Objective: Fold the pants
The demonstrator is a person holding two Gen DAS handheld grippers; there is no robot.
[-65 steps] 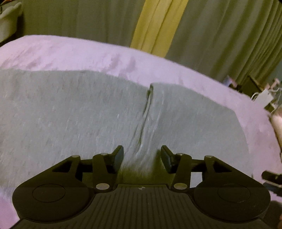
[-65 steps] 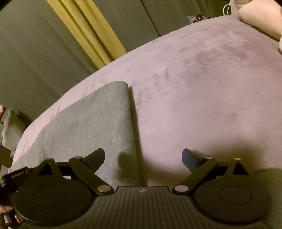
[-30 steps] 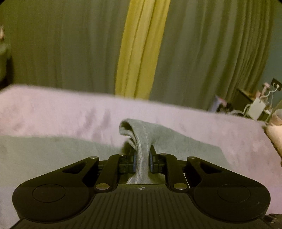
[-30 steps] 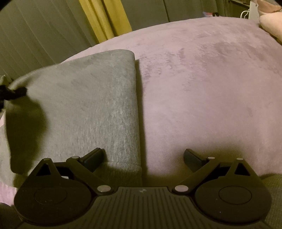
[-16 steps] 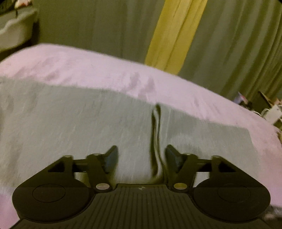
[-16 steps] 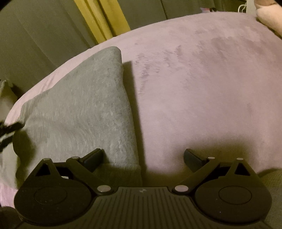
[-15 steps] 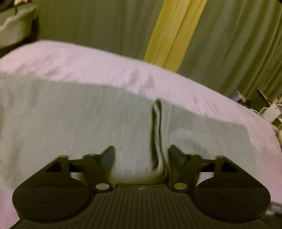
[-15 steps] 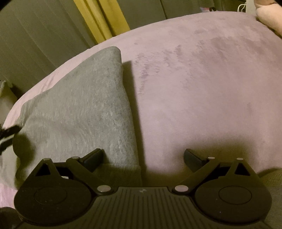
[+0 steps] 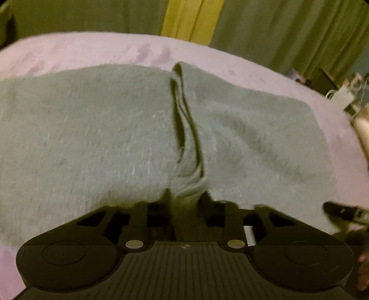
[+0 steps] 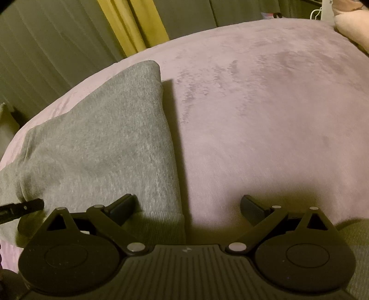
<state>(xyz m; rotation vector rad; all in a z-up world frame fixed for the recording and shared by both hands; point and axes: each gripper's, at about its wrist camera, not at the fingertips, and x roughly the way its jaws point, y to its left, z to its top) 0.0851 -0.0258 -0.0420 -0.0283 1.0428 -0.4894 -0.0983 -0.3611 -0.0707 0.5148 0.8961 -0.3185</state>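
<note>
A pale purple bedspread (image 10: pixel 265 115) fills both views, backed by green curtains (image 9: pixel 288 30) with a yellow panel (image 9: pixel 191 18) between them. Grey pants (image 9: pixel 80 143) lie folded flat on the bedspread, their long axis running side to side across the left wrist view, with a raised pleat (image 9: pixel 186 129) running away from the camera. The left gripper (image 9: pixel 185 203) is clamped on the near end of that pleat, fabric pinched between its fingers. The right gripper (image 10: pixel 188 207) hangs with its fingers spread wide, one fingertip (image 10: pixel 122 205) over the pants' right end, the other over bare bedspread, gripping nothing. No containers are in view.
</note>
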